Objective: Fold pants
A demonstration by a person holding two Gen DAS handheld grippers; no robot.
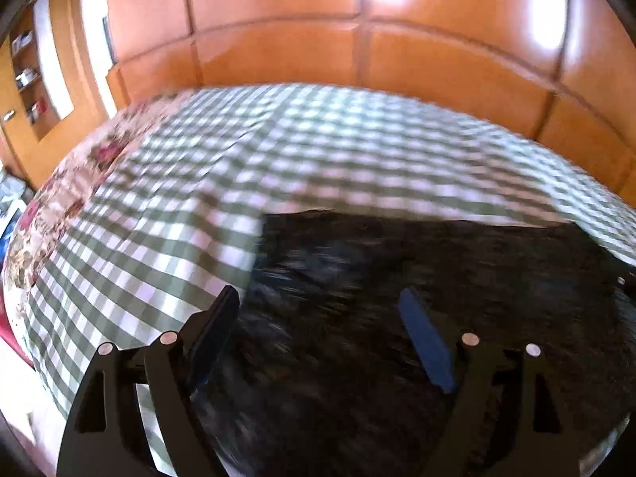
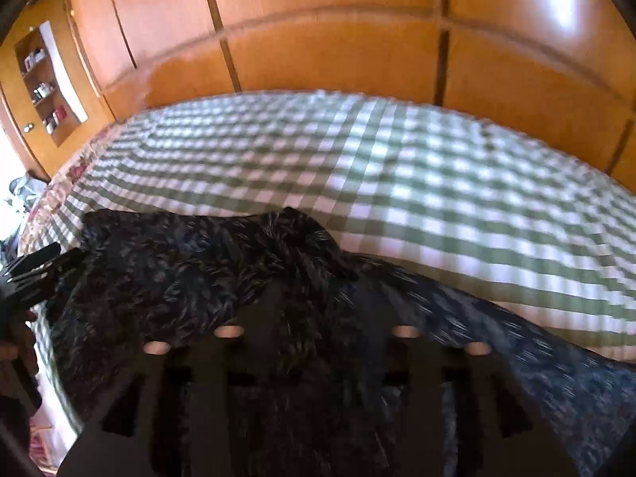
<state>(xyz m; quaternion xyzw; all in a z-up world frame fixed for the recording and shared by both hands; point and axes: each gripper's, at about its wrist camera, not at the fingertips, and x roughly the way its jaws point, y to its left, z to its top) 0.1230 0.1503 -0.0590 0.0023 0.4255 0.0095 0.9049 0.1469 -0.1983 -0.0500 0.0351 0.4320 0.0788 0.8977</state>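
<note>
Behind everything I see one wooden wardrobe wall (image 1: 278, 31), orange-brown and split into panels, with one open shelf niche (image 2: 43, 79) at its left end holding small items too blurred for me to count. In front of it lies one bed under one green-and-white checked cover (image 1: 167, 206), and a floral sheet (image 1: 59, 194) shows along its left edge.

On the cover sits one pair of dark, speckled pants (image 2: 190, 270) — spread over the near part of the bed, its far edge bunched into a low ridge in the right wrist view, with a bluer stretch trailing off to the lower right.

I have two grippers. My left gripper (image 1: 324, 314) hangs over the pants' left edge with its two fingers spread wide, nothing between them but air (the cloth lies below, and I cannot tell whether the tips touch it). My right gripper (image 2: 318, 318) is badly blurred against the dark fabric; its two fingers look parted, with pants cloth showing in the gap, but I cannot tell whether they pinch it. At the far left of the right wrist view the left gripper's black frame pokes in beside the pants.
</note>
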